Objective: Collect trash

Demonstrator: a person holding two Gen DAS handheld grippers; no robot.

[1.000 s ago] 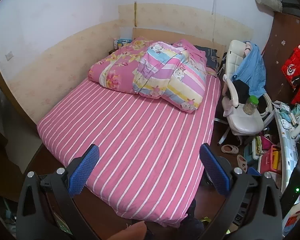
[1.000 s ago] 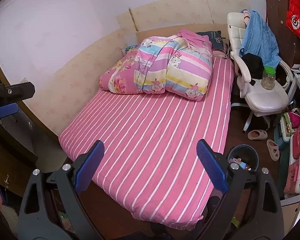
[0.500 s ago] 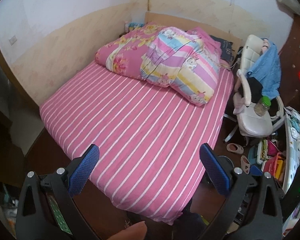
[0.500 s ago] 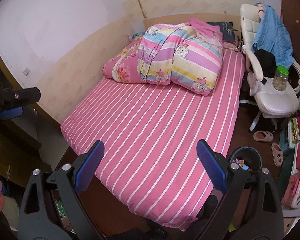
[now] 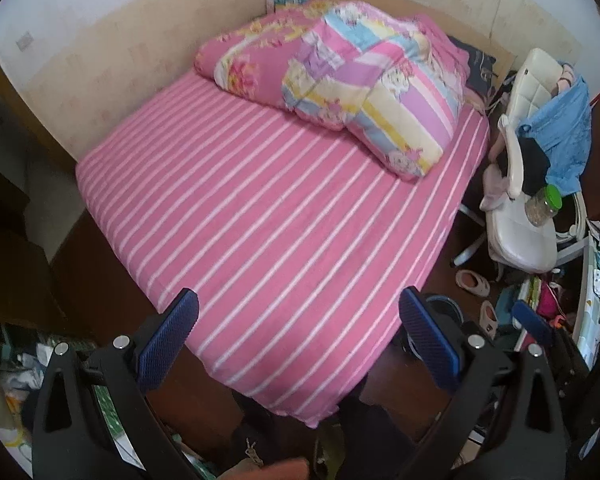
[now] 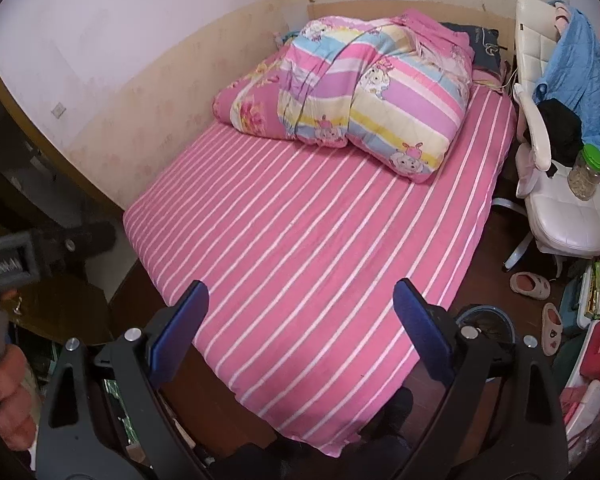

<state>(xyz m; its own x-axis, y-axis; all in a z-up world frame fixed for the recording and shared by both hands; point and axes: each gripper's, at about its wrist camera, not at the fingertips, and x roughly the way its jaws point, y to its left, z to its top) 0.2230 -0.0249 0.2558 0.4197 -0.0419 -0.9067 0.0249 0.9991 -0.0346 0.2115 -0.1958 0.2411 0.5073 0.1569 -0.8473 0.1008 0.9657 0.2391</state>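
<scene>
Left gripper and right gripper: jaws wide apart, holding nothing, above the bed's near end. Bin on floor, right of bed; trash not discernible

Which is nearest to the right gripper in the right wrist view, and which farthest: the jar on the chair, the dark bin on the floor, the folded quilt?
1. Dark bin, on the floor just behind the right gripper's right finger.
2. Jar, green lid, on the white chair seat, right.
3. Folded quilt, at the bed's head end.
</scene>
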